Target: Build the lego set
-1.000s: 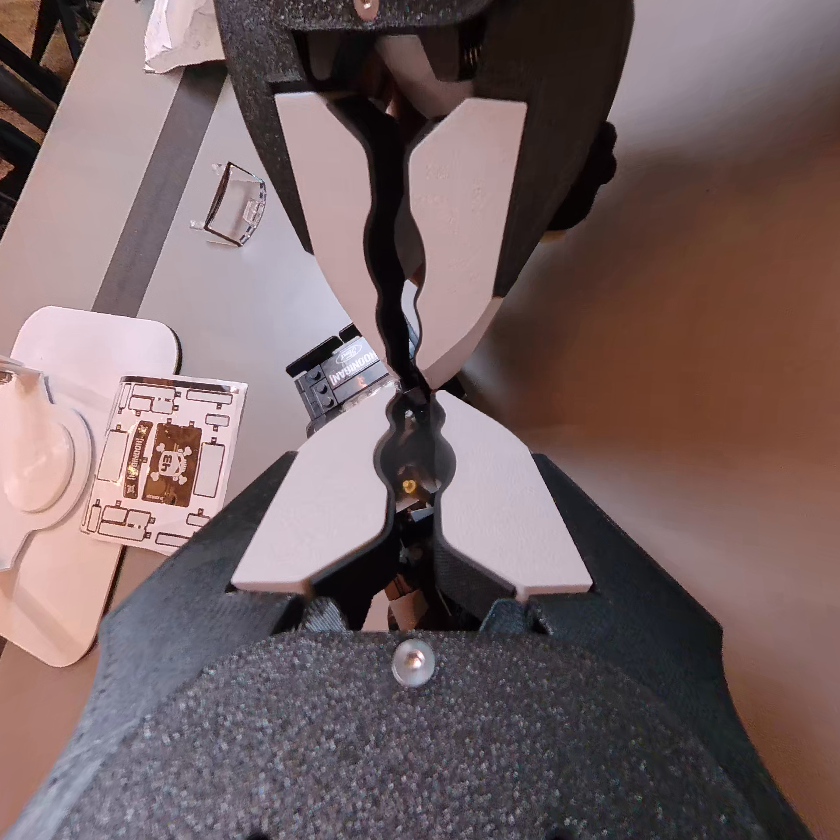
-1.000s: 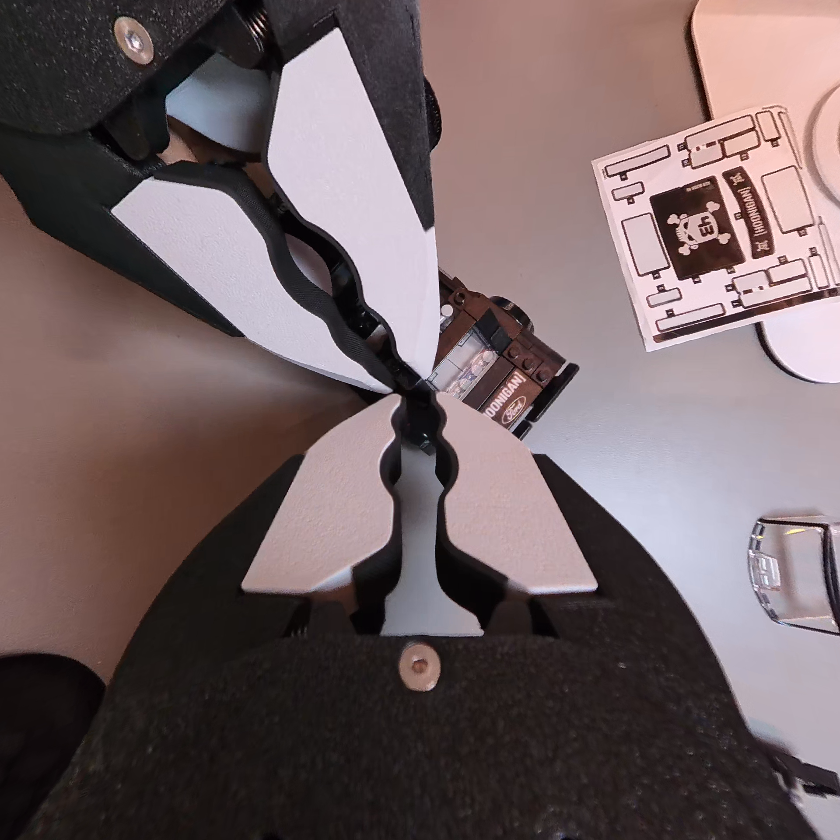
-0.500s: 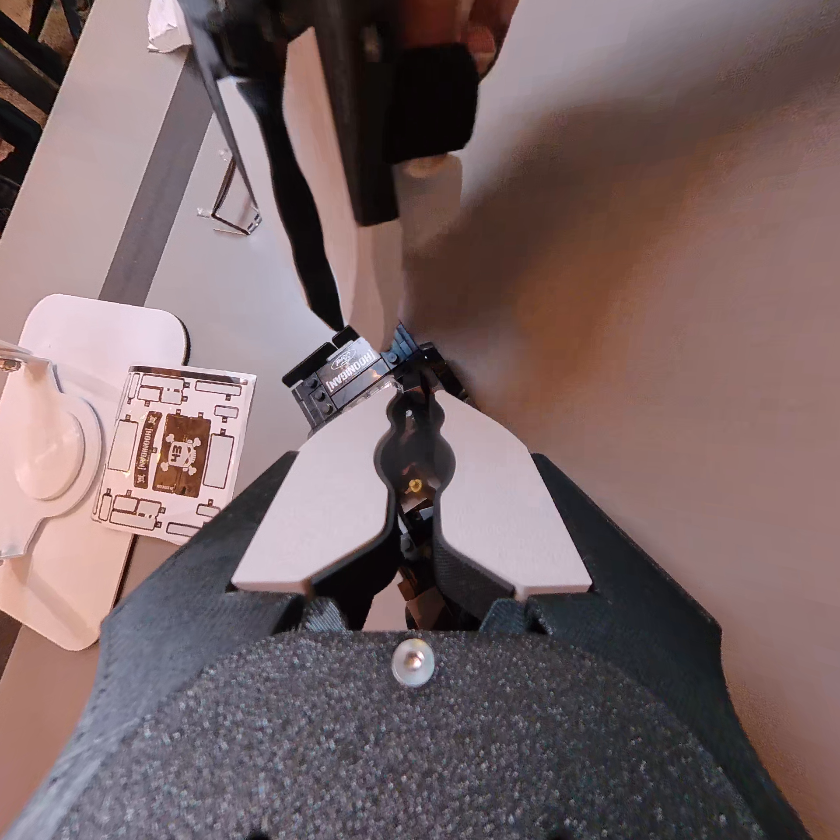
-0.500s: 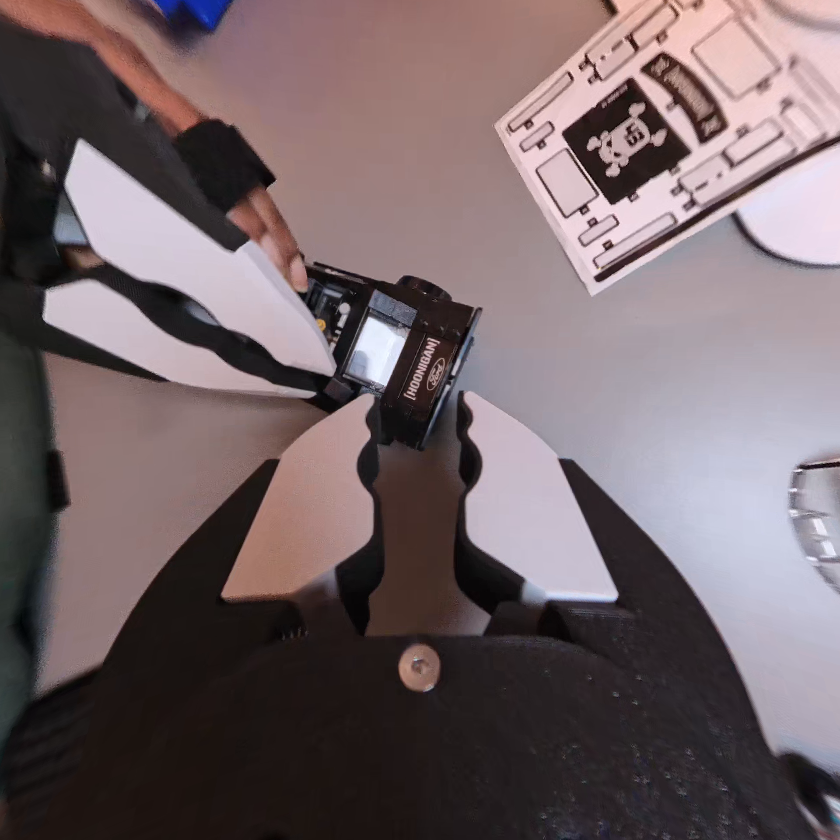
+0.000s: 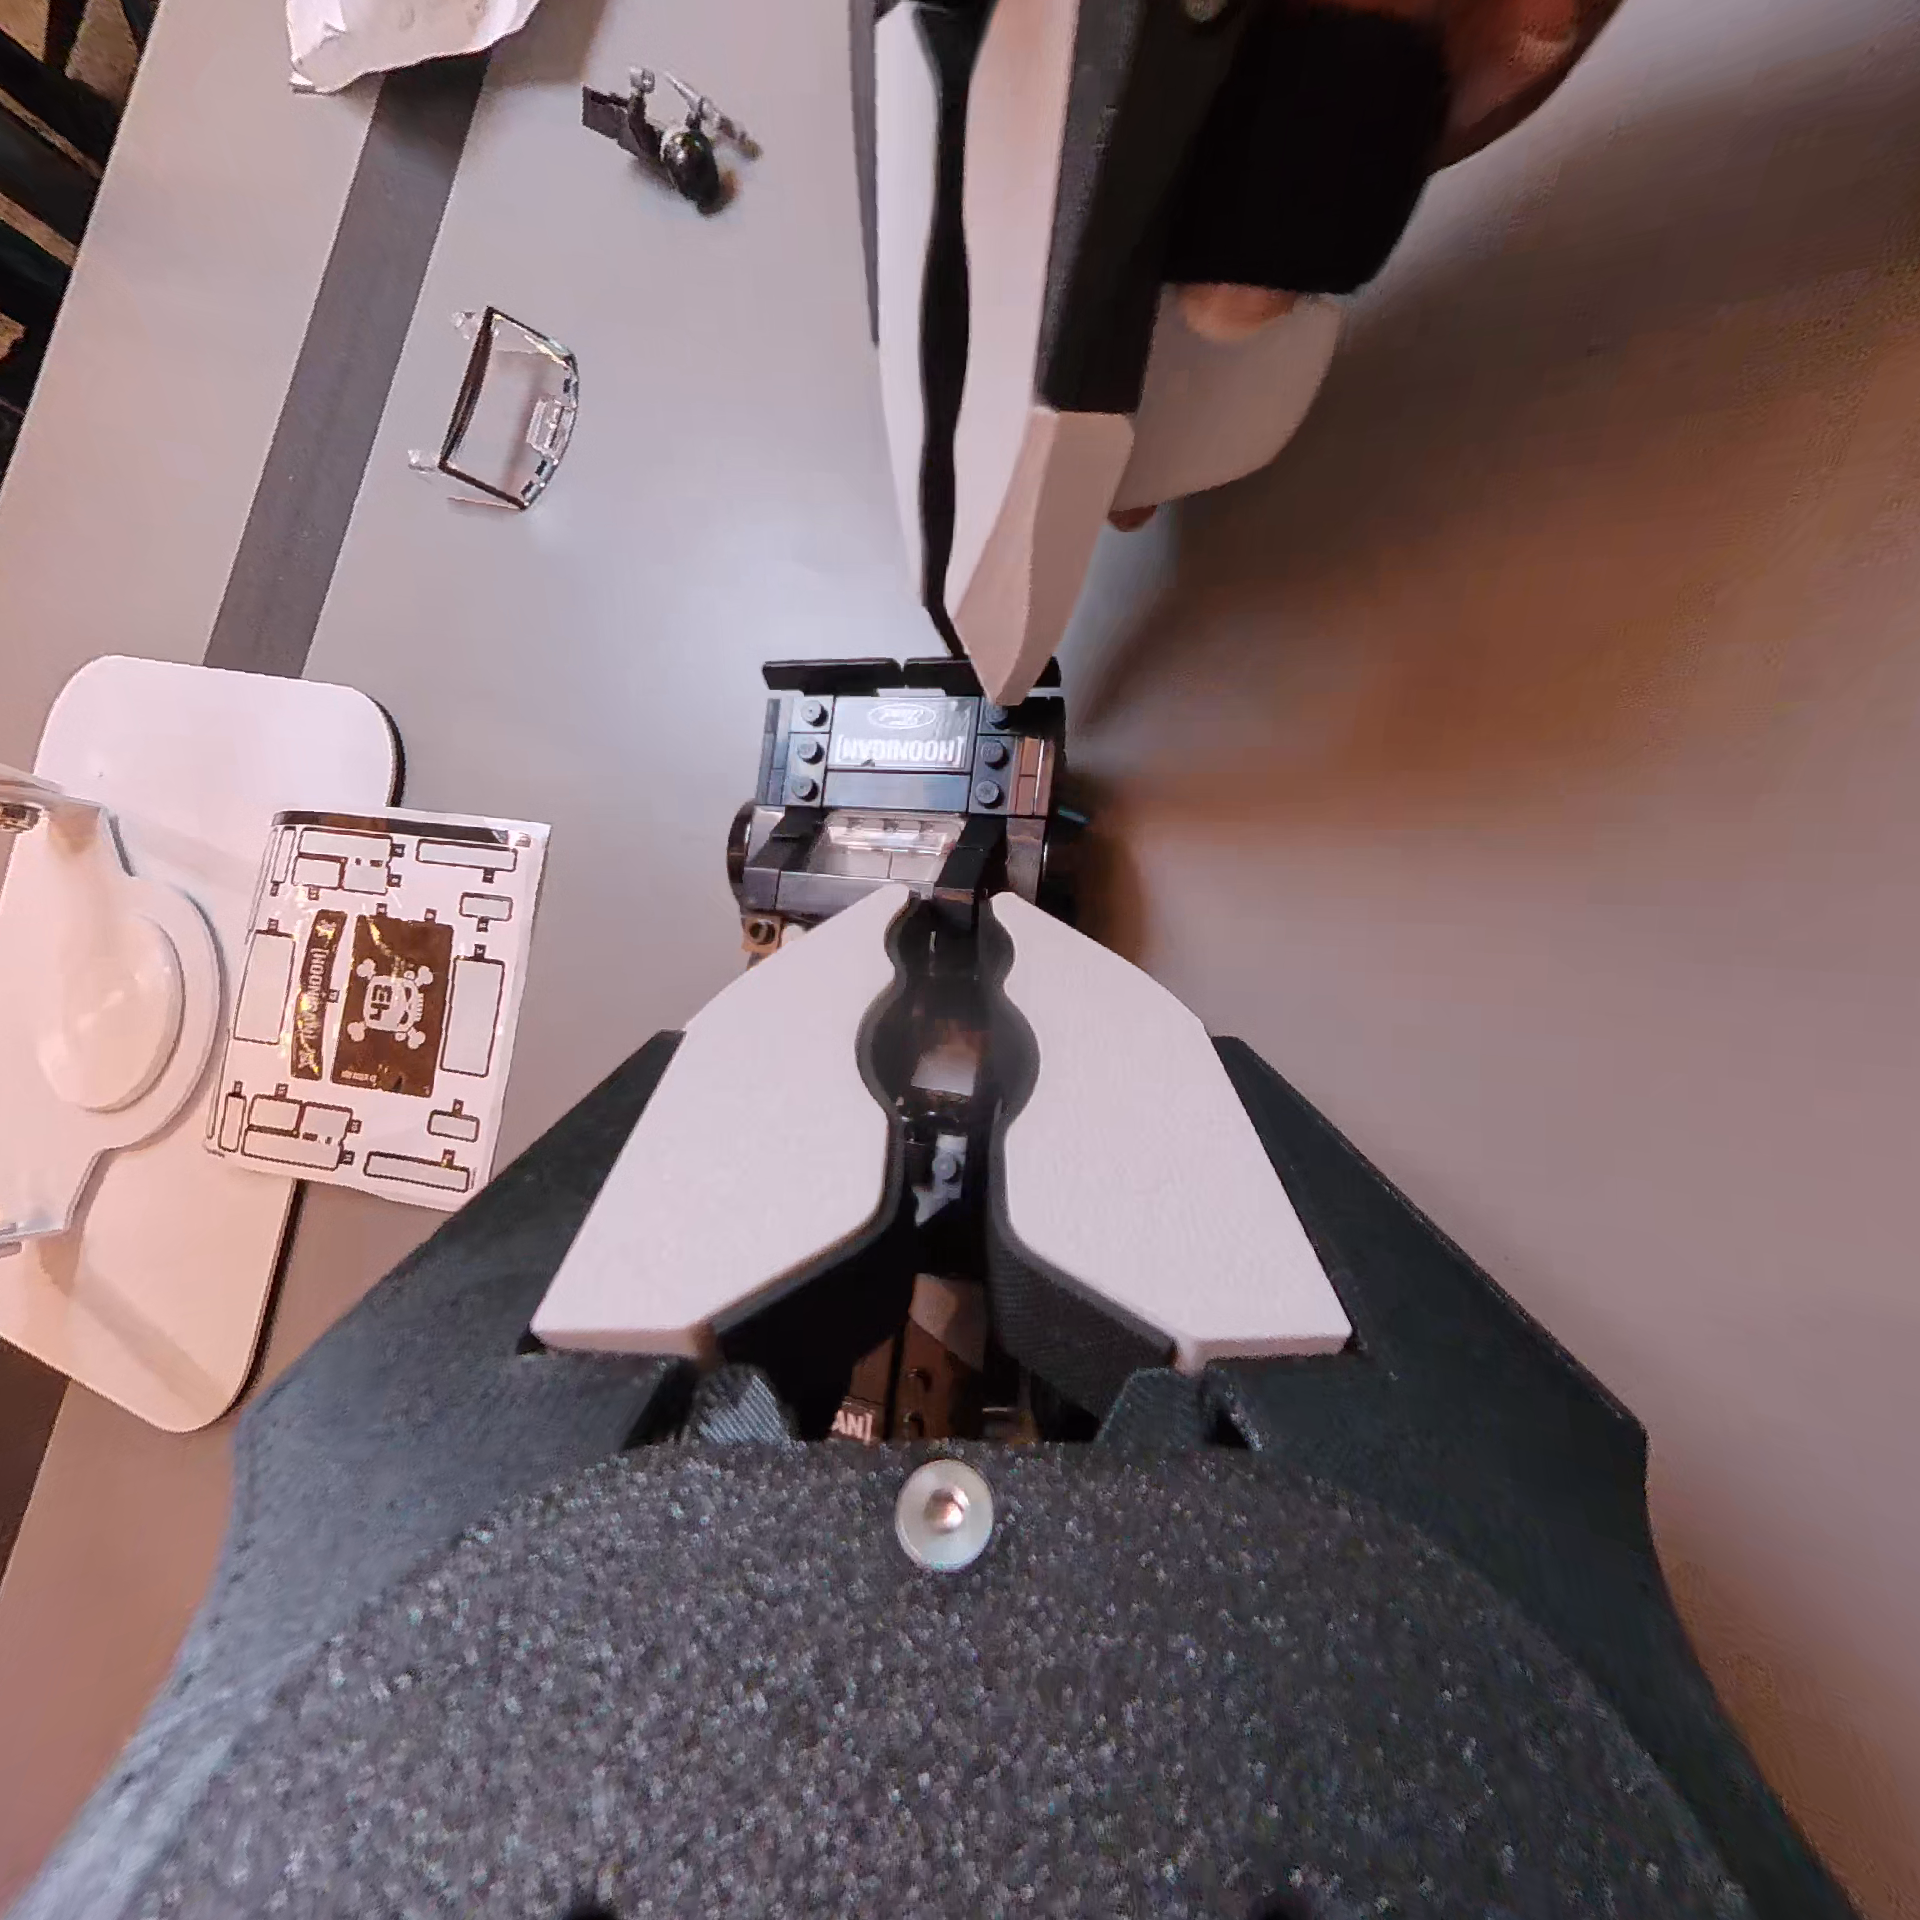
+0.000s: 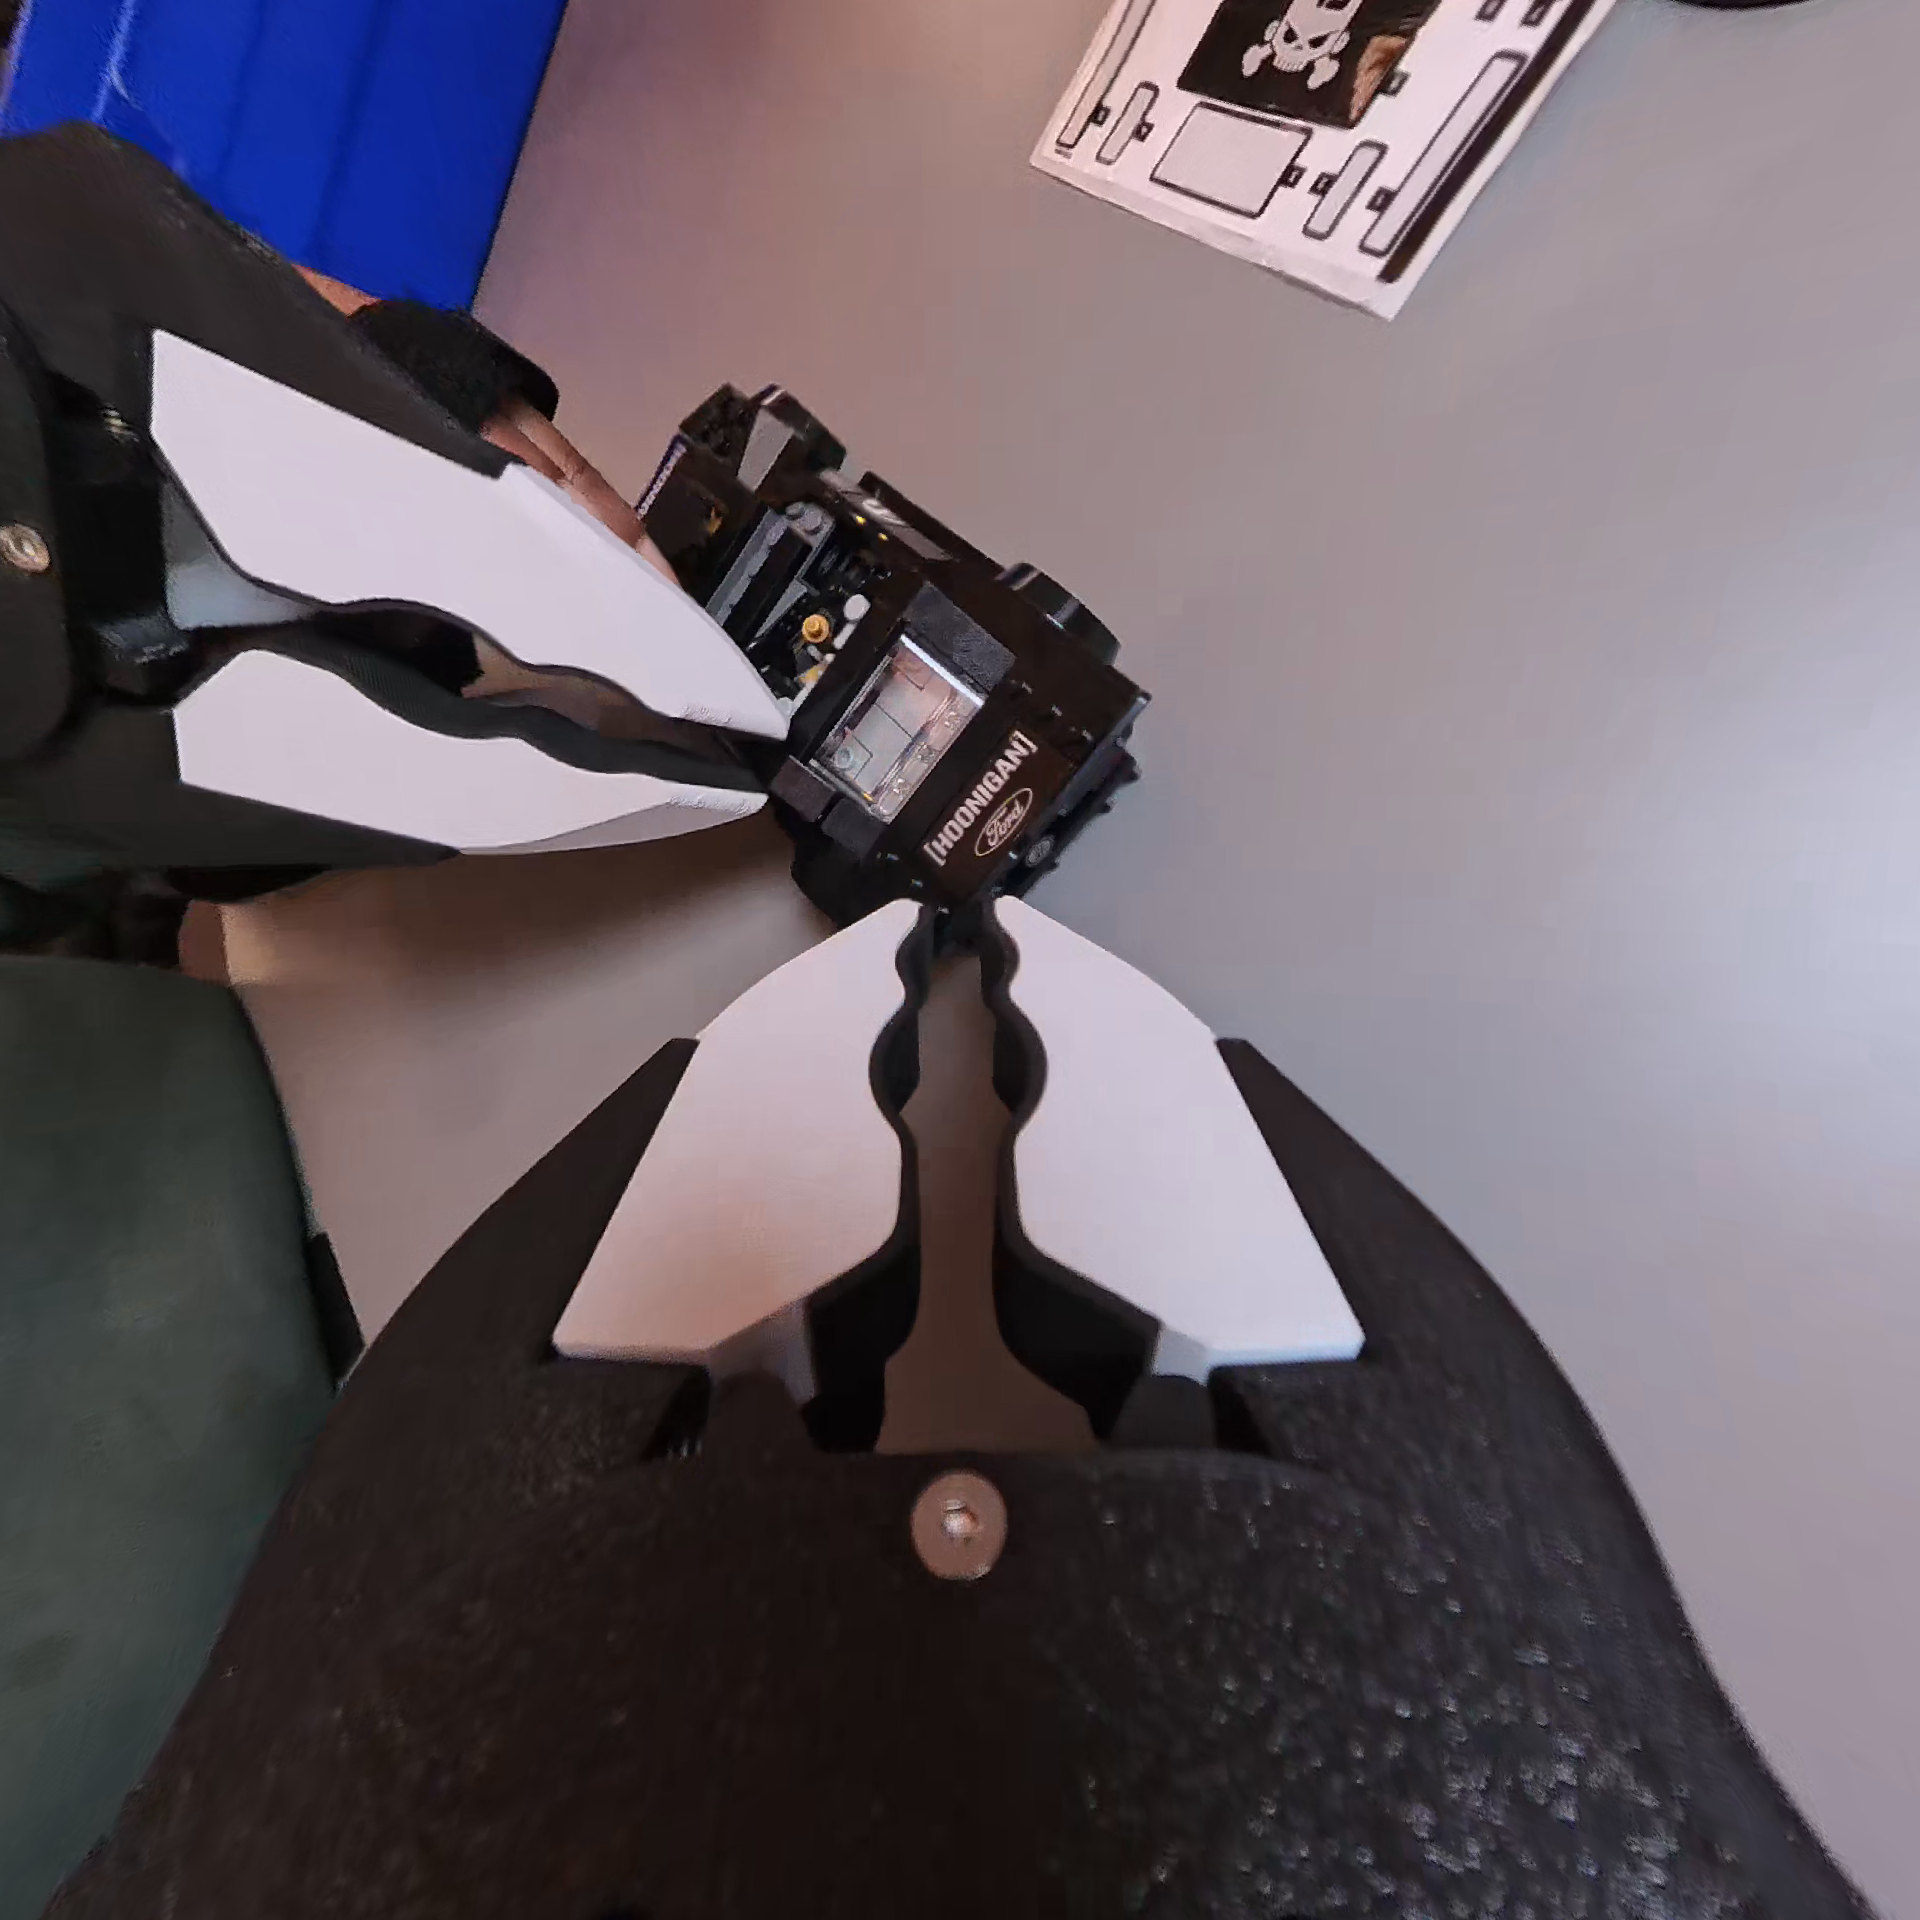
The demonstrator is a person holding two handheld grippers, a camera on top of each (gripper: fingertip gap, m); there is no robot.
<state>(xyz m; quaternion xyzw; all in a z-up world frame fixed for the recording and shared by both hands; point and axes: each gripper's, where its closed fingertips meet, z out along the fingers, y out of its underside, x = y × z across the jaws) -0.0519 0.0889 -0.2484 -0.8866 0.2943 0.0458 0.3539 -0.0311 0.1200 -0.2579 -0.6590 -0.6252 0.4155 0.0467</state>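
Note:
A black lego car (image 5: 902, 767) with a clear rear window lies on the grey table (image 5: 665, 499). My left gripper (image 5: 943, 906) is shut on the car's cabin, and the car's body shows in the gap between its fingers. In the right wrist view the car (image 6: 935, 727) lies at an angle, with the left gripper (image 6: 771, 756) pinching its side. My right gripper (image 6: 951, 916) is nearly closed, its tips pinching the lower edge of the car's rear end. In the left wrist view the right gripper (image 5: 1006, 665) comes down from above and touches that rear edge.
A sticker sheet (image 5: 379, 997) lies on a white stand base (image 5: 156, 748) at the left and also shows in the right wrist view (image 6: 1320, 135). A clear windscreen piece (image 5: 509, 421), small black parts (image 5: 675, 135) and crumpled paper (image 5: 395, 31) lie farther off. A blue box (image 6: 312, 135) stands beyond the table edge. Spacing between my two grippers at the tips: around 5 cm.
My right gripper pulled back from the tip-to-tip pinch, opened, swung round and closed on the car's rear end. My left gripper kept hold and turned the car.

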